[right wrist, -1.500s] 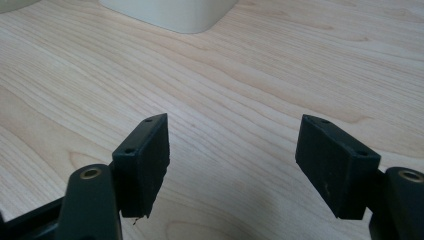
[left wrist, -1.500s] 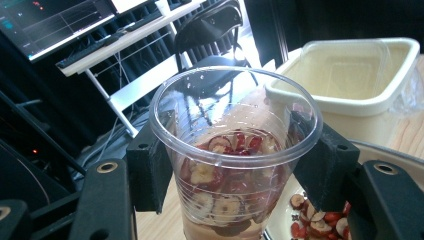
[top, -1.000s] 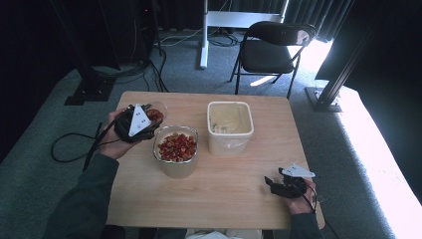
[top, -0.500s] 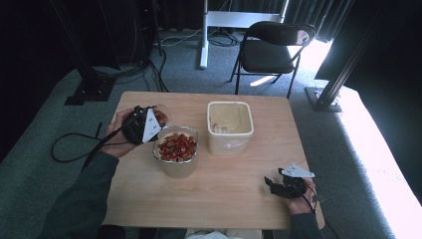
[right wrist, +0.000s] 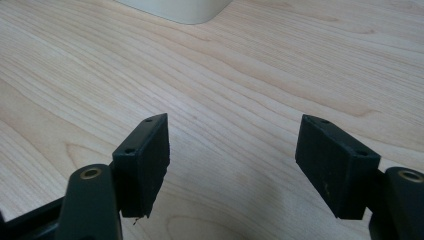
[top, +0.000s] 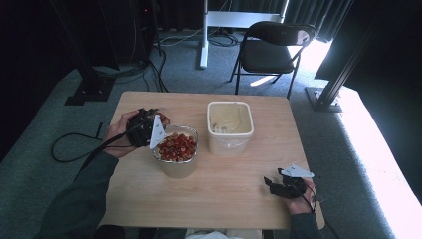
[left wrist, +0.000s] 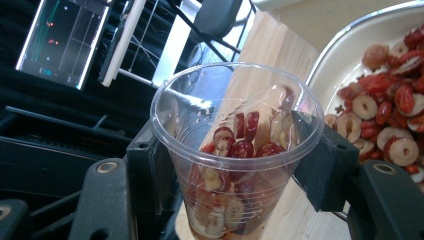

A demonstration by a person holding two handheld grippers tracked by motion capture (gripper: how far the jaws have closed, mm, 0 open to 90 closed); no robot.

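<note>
The right gripper (top: 276,181) was seen at the lower right of the high view, resting low over the wooden table (top: 234,199), held by a hand at the bottom edge. In the right gripper view its jaws were observed standing wide apart with bare wood grain between them; nothing was gripped.

Farther up, left of centre in the high view, the left gripper (top: 147,130) was held by a hand with a dark green sleeve (top: 74,199) entering from the lower left. In the left gripper view its jaws were seen clamped on either side of a clear plastic cup (left wrist: 235,150), partly filled with red-and-white dried fruit slices (left wrist: 240,145). The cup appeared tilted in that view, with its mouth toward the camera.

Just beside the cup, toward the centre of the high view, a clear container (top: 175,152) heaped with the same fruit slices was recorded; its rim was seen at the upper right of the left gripper view (left wrist: 350,55).

A white tub (top: 230,127) was noted right of the container, near but apart from it.

Beyond the table, at the upper centre of the high view, a black folding chair (top: 273,50) stood on grey carpet.
</note>
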